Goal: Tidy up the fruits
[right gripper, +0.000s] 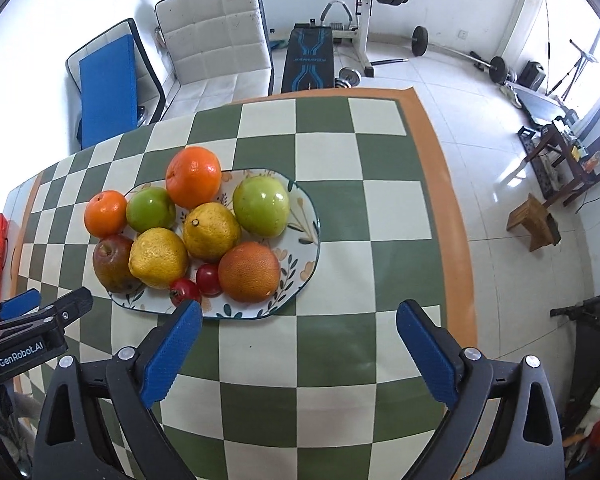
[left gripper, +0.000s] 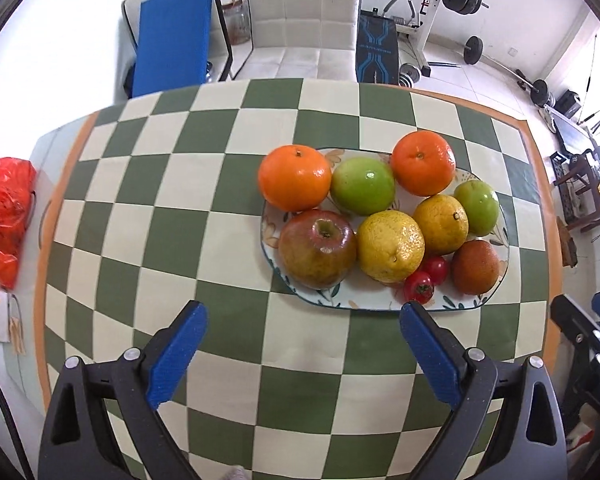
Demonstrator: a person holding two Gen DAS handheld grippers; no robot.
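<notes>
Plate (left gripper: 496, 294) of fruit lies ahead-right of the left hand-held gripper (left gripper: 302, 322), ahead-left of the right hand-held gripper (right gripper: 300, 320); both gape wide, empty, roughly equidistant.

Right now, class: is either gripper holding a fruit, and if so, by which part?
Nothing is held. The left gripper and right gripper both have jaws open and empty, short of the fruit plate.

Both the left gripper (left gripper: 302, 320) and right gripper (right gripper: 298, 318) have black frames, silver screws and textured blue pads (left gripper: 178, 354); "GenRobot.AI" marks the left one's side.
</notes>
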